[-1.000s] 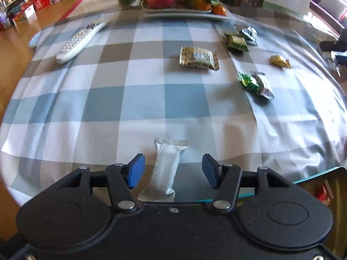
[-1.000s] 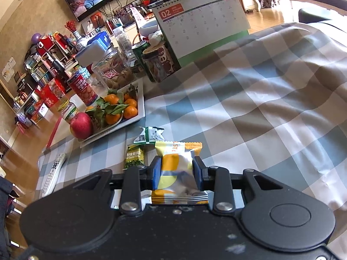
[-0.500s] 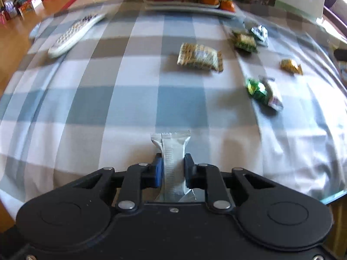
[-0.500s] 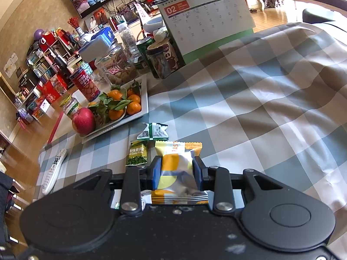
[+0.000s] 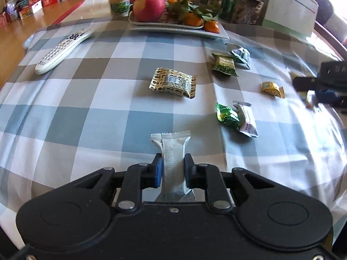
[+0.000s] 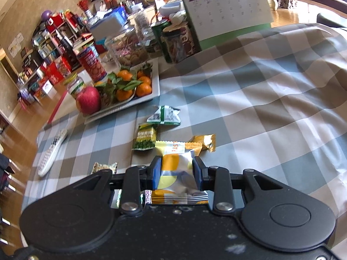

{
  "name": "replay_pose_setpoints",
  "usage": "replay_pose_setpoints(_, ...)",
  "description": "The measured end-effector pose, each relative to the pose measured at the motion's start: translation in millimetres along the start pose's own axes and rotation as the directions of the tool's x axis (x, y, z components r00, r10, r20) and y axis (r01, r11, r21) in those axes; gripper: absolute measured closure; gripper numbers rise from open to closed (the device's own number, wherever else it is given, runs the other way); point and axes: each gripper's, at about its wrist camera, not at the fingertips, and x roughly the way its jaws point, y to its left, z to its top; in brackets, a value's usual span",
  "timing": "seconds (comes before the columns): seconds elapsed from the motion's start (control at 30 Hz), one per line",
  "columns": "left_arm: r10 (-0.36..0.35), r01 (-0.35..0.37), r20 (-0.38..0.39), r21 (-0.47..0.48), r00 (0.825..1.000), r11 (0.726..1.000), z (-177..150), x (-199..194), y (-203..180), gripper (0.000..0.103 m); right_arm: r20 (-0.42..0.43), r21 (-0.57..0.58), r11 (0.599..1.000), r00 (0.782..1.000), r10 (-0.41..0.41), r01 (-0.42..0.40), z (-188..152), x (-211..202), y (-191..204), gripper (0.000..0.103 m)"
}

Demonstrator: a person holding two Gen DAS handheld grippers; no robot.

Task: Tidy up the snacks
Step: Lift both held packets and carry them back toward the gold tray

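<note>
- Left tongs [image 5: 172, 168] clenched on silver bar [image 5: 171, 151], low at 6 o'clock over checked surface [image 5: 86, 108].
- Right tongs [image 6: 176, 172] clenched on yellow packet [image 6: 176, 169], gold candy [image 6: 203, 142] just past at 1 o'clock.

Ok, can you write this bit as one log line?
left claw: shut on silver packet | right claw: shut on yellow packet | other snacks: loose on checked cloth
</note>
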Motion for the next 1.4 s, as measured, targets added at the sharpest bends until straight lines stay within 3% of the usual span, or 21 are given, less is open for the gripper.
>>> replay_pose_setpoints(0.43, 0.001, -0.001, -0.001, -0.07, 1.0, 0.998, 7, -2, 8, 0.076, -0.113, -0.137, 0.991, 0.994, -0.004, -0.012, -30, 33, 42, 0.07)
replay_pose_setpoints(0.73, 0.02, -0.02, 0.002, -0.097, 1.0, 0.995, 7, -4, 16, 0.076, -0.143, -0.214, 0.977, 0.99, -0.003, -0.028, -50, 36, 59, 0.07)
replay_pose_setpoints(1.1, 0.045, -0.04, 0.068, -0.071, 0.997, 0.997, 2, -20, 17, 0.076, -0.077, -0.28, 0.96, 0.997, -0.014, -0.009, -59, 14, 59, 0.07)
replay_pose_setpoints(1.4, 0.027, -0.017, 0.134, -0.073, 0.991, 0.997, -24, -68, 14, 0.076, 0.01, -0.192, 0.981, 0.999, 0.038, -0.036, -71, -38, 36, 0.07)
